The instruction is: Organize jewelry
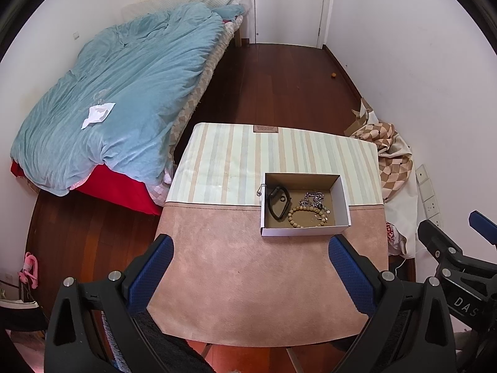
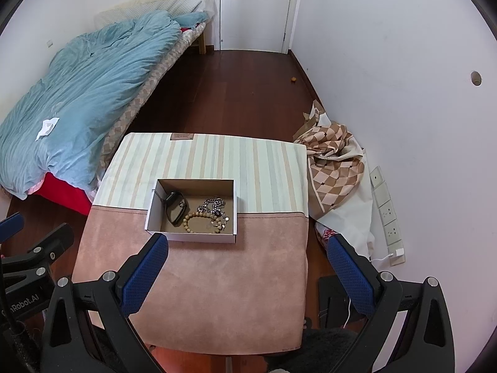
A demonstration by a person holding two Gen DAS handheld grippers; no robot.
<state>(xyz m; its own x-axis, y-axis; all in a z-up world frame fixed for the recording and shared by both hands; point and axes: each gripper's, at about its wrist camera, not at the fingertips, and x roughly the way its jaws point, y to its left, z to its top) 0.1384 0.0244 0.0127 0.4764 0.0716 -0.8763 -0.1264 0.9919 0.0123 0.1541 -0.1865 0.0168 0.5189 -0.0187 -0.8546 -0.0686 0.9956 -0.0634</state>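
Blue-padded left tongs point(image 1: 251, 253) and right tongs point(image 2: 248, 250), both wide apart (empty), level above the table point(image 1: 217, 279).

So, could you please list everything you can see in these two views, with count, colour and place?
box: one, white outside and brown inside, open, on the table mat
bead bracelet: one, tan, inside the box, near side
chain: one tangle, silver, inside the box, far right part
black band: one, black, inside the box, left part
table mat: one, pink near half and pale striped far half
bed quilt: one, light blue, left of the table
red sheet: one, under the quilt's near edge
checked cloth: one, brown and cream, on the floor right of the table
door: one, white, shut, far wall
floor: dark wood
left gripper: blue pads, open, empty
right gripper: blue pads, open, empty
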